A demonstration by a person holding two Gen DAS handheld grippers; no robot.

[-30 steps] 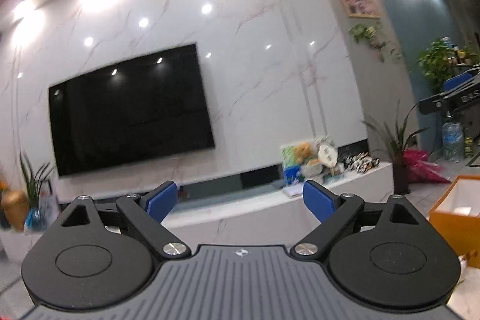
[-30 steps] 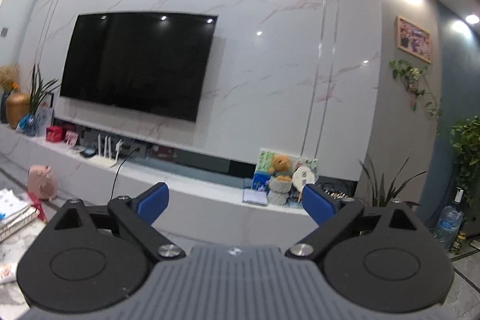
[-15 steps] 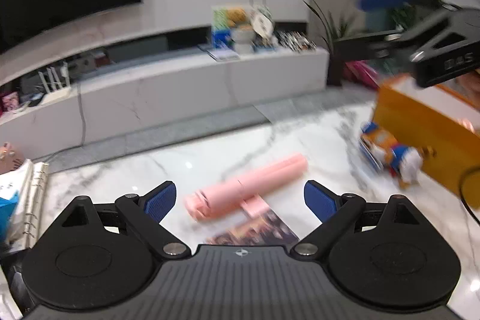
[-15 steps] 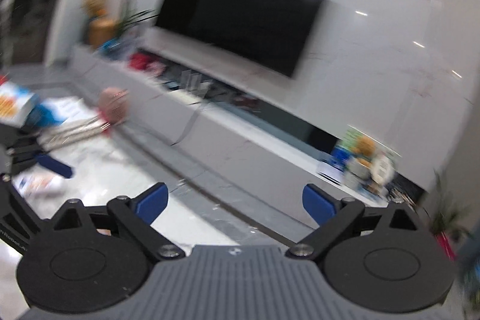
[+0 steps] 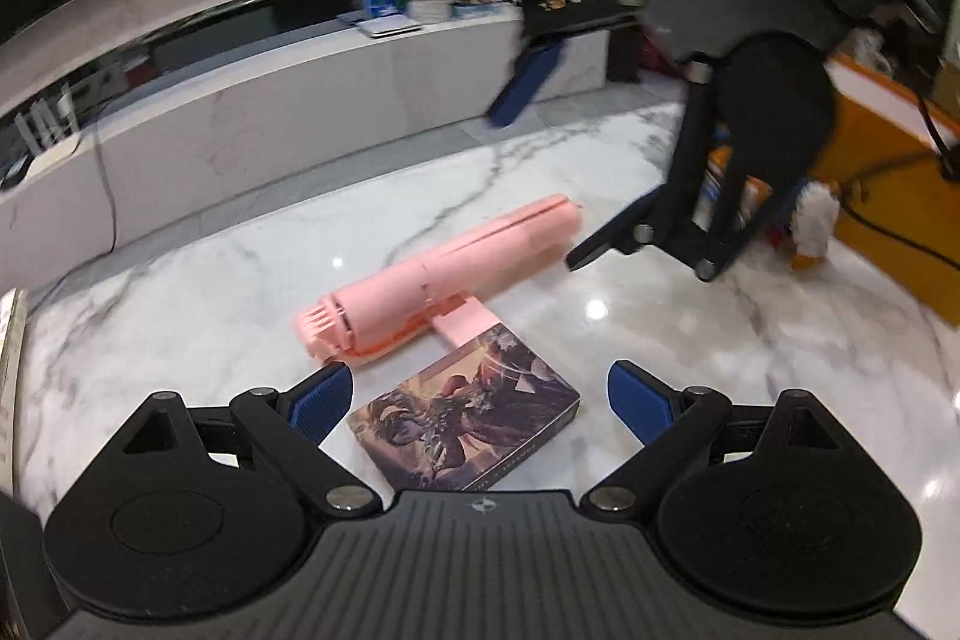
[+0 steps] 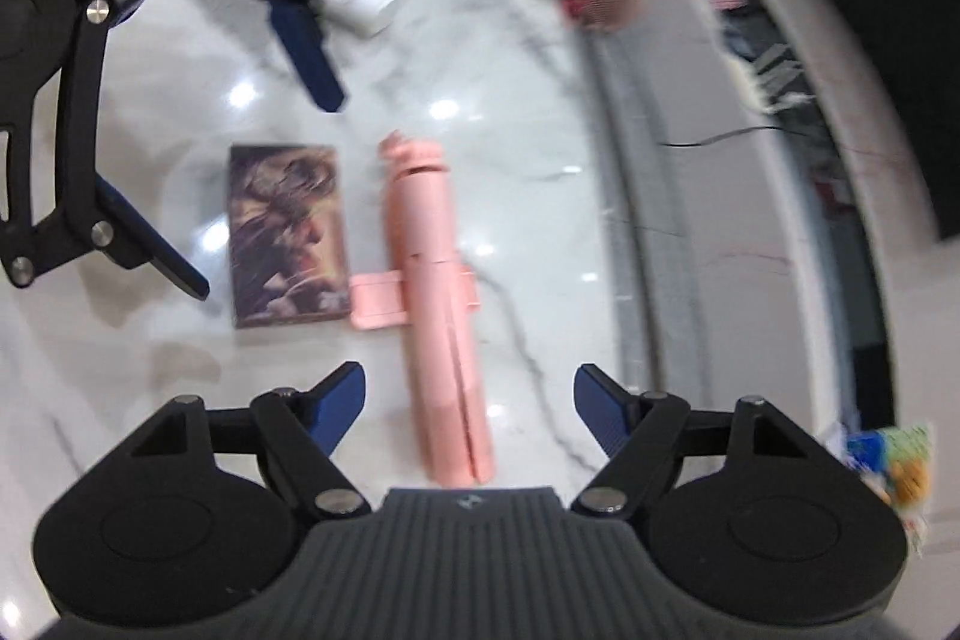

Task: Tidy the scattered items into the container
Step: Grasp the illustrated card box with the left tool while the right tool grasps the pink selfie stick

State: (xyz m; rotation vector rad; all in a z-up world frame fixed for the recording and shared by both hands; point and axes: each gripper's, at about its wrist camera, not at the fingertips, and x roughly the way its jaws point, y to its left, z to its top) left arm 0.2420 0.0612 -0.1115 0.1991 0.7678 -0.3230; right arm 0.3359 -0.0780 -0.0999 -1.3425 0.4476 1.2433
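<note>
Here, a pink folded selfie stick [image 6: 447, 316] lies flat between closing right tongs [image 6: 469, 403]; left tongs [image 5: 479, 403] gape wide.

The left gripper [image 5: 477, 403] fills the bottom of its own view, tilted downward with jaws spread wide. The right gripper [image 6: 468, 403], also angled down, is closing, its pads touching nothing.
</note>
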